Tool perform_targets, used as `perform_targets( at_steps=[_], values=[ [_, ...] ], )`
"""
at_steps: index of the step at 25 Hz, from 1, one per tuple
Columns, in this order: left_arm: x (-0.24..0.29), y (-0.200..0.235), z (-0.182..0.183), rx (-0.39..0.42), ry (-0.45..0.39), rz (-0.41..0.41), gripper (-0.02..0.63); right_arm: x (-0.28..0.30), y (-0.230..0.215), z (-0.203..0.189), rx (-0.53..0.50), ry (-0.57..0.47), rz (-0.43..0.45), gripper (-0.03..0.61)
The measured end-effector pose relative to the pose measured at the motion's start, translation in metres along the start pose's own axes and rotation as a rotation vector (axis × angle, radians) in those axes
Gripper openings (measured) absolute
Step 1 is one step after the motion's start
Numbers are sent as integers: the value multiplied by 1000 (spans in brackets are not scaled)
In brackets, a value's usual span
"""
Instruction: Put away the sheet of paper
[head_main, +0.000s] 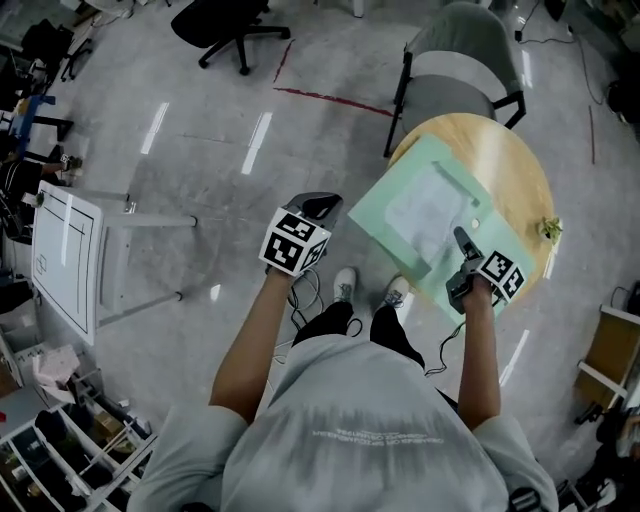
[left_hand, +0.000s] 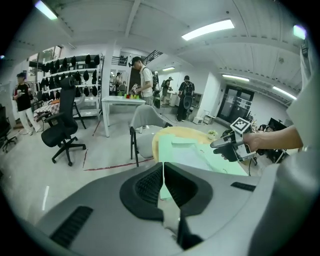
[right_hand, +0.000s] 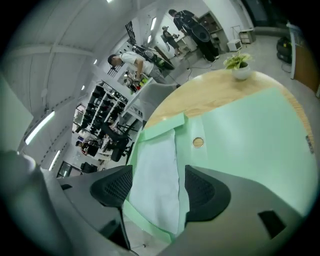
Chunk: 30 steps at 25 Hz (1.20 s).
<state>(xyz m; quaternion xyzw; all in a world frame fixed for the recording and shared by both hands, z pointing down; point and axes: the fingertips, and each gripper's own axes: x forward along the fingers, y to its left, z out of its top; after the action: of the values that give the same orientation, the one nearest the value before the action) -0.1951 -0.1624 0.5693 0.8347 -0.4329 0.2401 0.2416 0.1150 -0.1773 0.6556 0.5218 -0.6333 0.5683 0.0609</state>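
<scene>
Two grippers up, neither holding anything. Your right gripper (head_main: 462, 240) hangs over the near edge of the green folder (head_main: 415, 165). Its own view shows the right gripper (right_hand: 155, 186) with jaws spread wide and only air between the pads. Below that gap you look down on the sheet of paper (right_hand: 155, 175).

Paper (head_main: 430, 212) lies flat on the folder's open face, with a green border showing along its sides. A folded green strip crosses its far end. A small round brass-coloured stud (right_hand: 198, 142) sits on the folder just beside the paper's edge.

Folder (right_hand: 250, 135) rests on the round wooden table (head_main: 505, 140). Its near left corner juts out past the table rim over the floor. A small potted plant (head_main: 548, 230) stands at the table's right edge, apart from the folder.

Your left gripper (head_main: 318, 208) is off to the left of the table, above bare floor and well clear of the folder. Its own view shows the left gripper (left_hand: 163, 175) with pads pressed together, empty.

A grey chair (head_main: 460, 60) stands at the table's far side.
</scene>
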Motion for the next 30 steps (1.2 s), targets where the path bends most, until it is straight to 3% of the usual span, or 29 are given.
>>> perform_targets(
  at_steps=[5, 11, 15, 17, 21, 26, 30],
  values=[
    [-7, -3, 24, 70, -47, -40, 25, -49, 27, 24, -111, -143, -24, 333],
    [4, -39, 96, 203, -137, -98, 25, -133, 53, 88, -287, -348, -64, 326],
    [6, -69, 150, 294, -209, -123, 25, -198, 84, 124, -424, -513, -52, 226],
    [1, -83, 171, 329, -241, -117, 25, -217, 97, 131, -508, -531, -41, 185],
    [-7, -118, 209, 418, -303, -100, 25, -250, 115, 140, -591, -537, 33, 35],
    [-29, -150, 251, 532, -364, -62, 25, -285, 149, 149, -819, -544, 52, 28],
    [-48, -170, 273, 562, -427, -47, 25, -306, 175, 160, -984, -585, 36, 28]
  ],
)
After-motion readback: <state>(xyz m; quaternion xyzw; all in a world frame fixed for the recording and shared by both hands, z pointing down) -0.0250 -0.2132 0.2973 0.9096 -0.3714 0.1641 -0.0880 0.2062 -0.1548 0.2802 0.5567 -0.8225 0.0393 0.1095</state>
